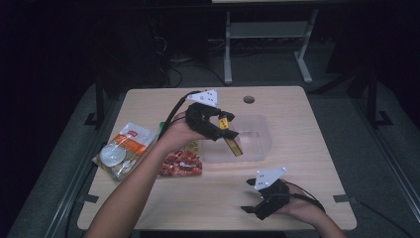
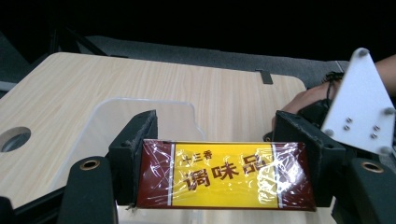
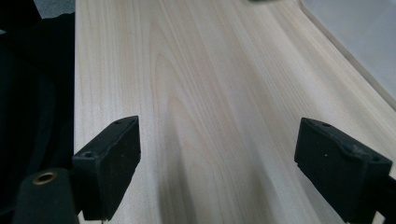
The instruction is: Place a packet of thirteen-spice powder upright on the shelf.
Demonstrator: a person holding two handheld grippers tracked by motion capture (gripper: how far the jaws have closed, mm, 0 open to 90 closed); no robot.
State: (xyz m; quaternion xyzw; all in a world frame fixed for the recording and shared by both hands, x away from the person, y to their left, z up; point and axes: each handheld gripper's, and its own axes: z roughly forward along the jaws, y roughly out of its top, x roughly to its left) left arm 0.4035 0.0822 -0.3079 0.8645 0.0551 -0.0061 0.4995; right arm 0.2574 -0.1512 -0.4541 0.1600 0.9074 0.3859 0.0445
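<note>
On the left side of the table (image 1: 277, 99) lie some food packs: a clear bag with an orange label (image 1: 124, 148) and, just beside it, a red snack pack (image 1: 181, 163). They are not part of this step, so leave them alone.

Next comes the left gripper (image 1: 225, 130). It is clenched on a flat yellow and dark red packet (image 2: 224, 175), one black jaw pressed on each short end. The packet hangs in the air over the near-left part of the clear plastic tray (image 1: 257, 130), with its long side tilted down toward the tray.

I think the job now is to put the packet into the tray. To do it well, keep the squeeze steady so the slippery wrapping does not slide out. Bring the packet over the middle of the tray, not over the rim. Lower it slowly until it lies flat on the bottom. Only then let go, and lift the gripper straight up so it does not drag the packet or bump the light tray.

On the right, the right gripper (image 1: 253, 202) rests low by the front edge of the table, well apart from the tray. Its jaws stand wide apart with nothing between them. It should stay out of the way.
</note>
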